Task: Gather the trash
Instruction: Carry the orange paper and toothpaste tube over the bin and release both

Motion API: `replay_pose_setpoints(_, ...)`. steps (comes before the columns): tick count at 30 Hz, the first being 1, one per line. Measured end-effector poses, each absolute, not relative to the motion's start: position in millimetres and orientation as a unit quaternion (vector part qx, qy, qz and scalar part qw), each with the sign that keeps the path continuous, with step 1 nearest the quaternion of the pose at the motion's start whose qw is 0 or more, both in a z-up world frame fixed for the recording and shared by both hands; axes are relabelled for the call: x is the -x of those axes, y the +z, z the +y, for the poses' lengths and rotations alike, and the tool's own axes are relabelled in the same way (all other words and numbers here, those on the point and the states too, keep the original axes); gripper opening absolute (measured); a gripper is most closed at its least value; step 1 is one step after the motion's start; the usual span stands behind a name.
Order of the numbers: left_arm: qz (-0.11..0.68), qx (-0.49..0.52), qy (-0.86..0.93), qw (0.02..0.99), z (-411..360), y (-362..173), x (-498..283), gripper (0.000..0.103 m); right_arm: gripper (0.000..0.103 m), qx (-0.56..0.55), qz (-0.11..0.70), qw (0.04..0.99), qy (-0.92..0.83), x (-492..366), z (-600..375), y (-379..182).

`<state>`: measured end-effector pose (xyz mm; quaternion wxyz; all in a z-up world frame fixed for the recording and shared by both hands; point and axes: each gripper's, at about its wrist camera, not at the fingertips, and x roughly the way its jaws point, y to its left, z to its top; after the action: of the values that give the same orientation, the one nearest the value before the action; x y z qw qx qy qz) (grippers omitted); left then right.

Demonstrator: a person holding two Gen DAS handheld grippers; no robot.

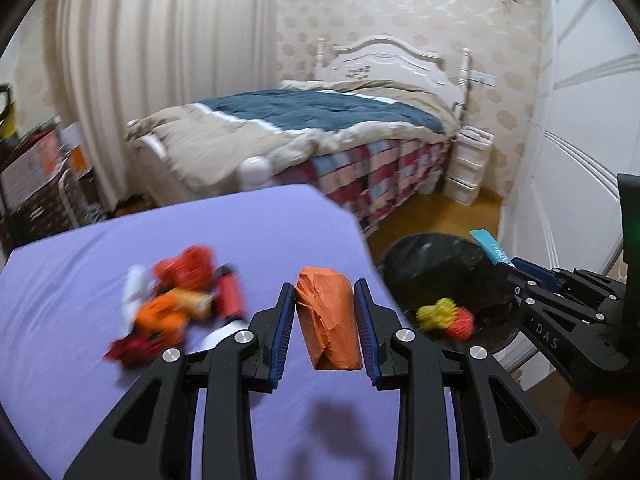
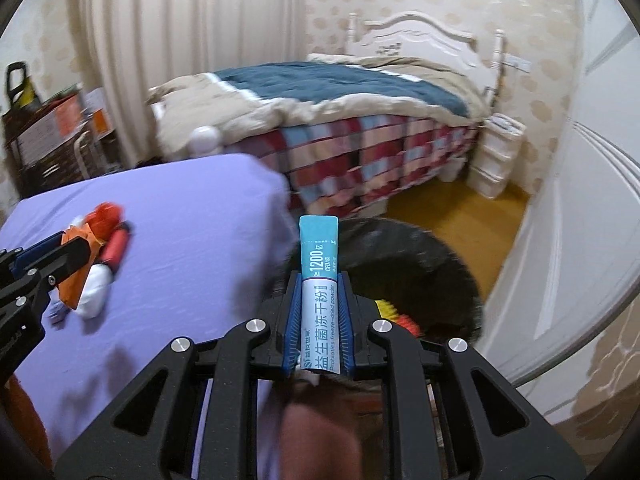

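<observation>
- While the left claw (image 1: 325,322) is clamped on one crumpled orange paper wad (image 1: 328,320) above the purple tabletop (image 1: 72,320), the right claw (image 2: 319,320) is clamped on one teal-and-white powder sachet (image 2: 320,280), which stands upright between its blue pads (image 2: 292,320).
- Two pieces of trash are held in all, one per claw; the sachet's teal end (image 1: 486,246) sticks out over the bin in the left wrist view.
- One blurred heap of leftover trash (image 1: 180,308) lies on the tabletop to the left of the wad: red, orange and white scraps, too smeared to count.
- One black-lined trash bin (image 1: 436,264) stands on the floor just beside the tabletop's right edge; inside it lie a yellow scrap (image 1: 436,314) and a red one (image 1: 460,326), touching.
- One bed (image 1: 320,120) with a teal-and-beige quilt, a plaid skirt and a white headboard (image 1: 384,60) stands beyond the tabletop.
- One white drawer unit (image 1: 468,164) sits beside the bed's head, on a yellowish wooden floor (image 1: 440,216).
- Pale pleated curtains (image 1: 160,40) cover the far left wall, patterned wallpaper the rest.
</observation>
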<state>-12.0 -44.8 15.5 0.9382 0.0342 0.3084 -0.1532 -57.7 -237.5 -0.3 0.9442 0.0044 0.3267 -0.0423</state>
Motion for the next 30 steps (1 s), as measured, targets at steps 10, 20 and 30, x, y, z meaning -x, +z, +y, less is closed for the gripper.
replay_pose_setpoints(10,0.325,-0.061,-0.196,0.923,-129,-1,-35,0.031,0.017,-0.032,0.334,0.937,-0.095,30,-302,-20)
replay_pose_setpoints(20,0.354,-0.083,-0.2,0.91,-176,-24,-74,0.031,0.018,-0.05,0.345,0.931,-0.109,6,-334,-37)
replay_pose_setpoints(30,0.366,-0.101,-0.203,0.903,-197,-38,-85,0.031,0.018,-0.061,0.354,0.926,-0.113,-7,-349,-49)
